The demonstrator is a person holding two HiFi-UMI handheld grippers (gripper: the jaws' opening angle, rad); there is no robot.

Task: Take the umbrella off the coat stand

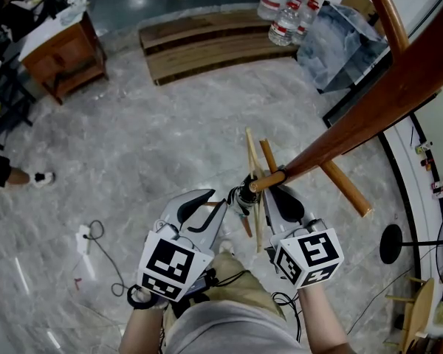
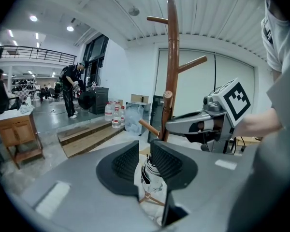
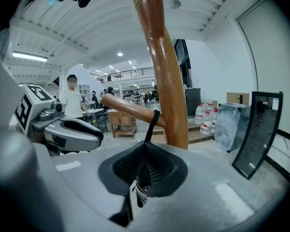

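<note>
- My right gripper (image 3: 146,154) is clamped shut on the strap (image 3: 152,125), since I judge that loop is what hangs the umbrella (image 3: 140,193) on the peg (image 3: 128,109).
- My left gripper (image 2: 145,154), just left, keeps its jaws narrowly parted around the umbrella's body, seemingly steadying rather than squeezing.
- The coat stand (image 3: 170,81) rises just beyond.

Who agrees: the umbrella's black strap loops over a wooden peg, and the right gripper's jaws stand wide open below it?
Not open: the right gripper view shows the right gripper shut on the strap, below the peg it loops over.
</note>
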